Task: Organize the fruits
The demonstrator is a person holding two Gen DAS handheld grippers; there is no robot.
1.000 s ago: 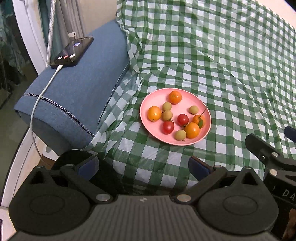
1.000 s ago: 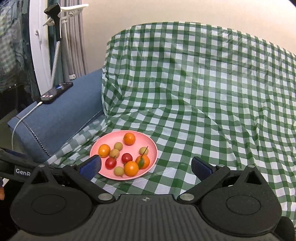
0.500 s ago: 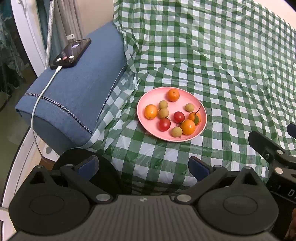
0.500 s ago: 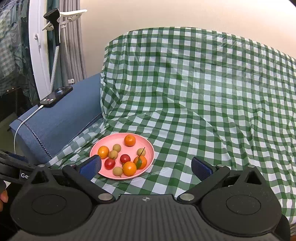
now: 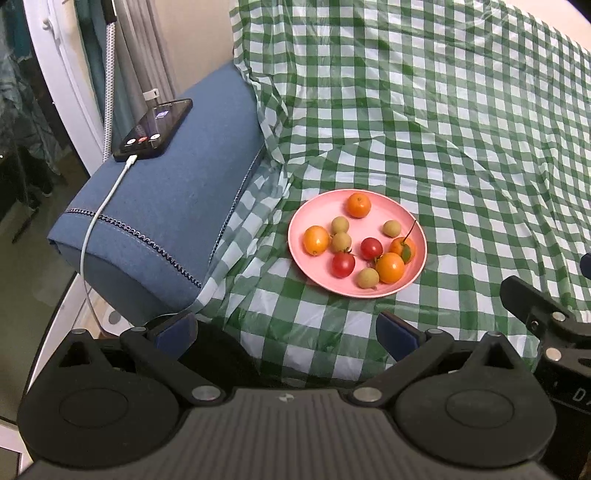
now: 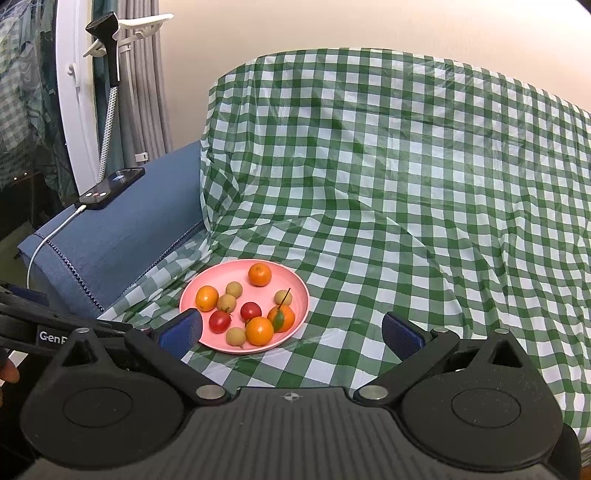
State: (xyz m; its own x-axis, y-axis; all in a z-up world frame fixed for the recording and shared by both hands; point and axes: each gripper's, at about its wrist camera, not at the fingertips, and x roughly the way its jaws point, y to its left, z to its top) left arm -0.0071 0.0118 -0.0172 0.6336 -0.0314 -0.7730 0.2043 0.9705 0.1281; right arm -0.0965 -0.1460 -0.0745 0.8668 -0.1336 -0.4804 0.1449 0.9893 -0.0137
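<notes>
My left gripper [image 5: 286, 330] has pulled back a bit, so the pink plate [image 5: 417, 236] now sits farther ahead of it, a little to the right. My right gripper [image 6: 291, 332] has backed off too. Both have their fingers wide apart and hold nothing. All 9 fruits still lie on the plate, so I think sorting has not begun.

green-and-white checked cloth [image 6: 388, 192] draped over a sofa, blue armrest [image 5: 166, 206] bare at left. plain cream wall [image 6: 332, 26] behind. grey curtain [image 6: 147, 74] and white frame [image 6: 70, 110] far left. soft indoor light.
</notes>
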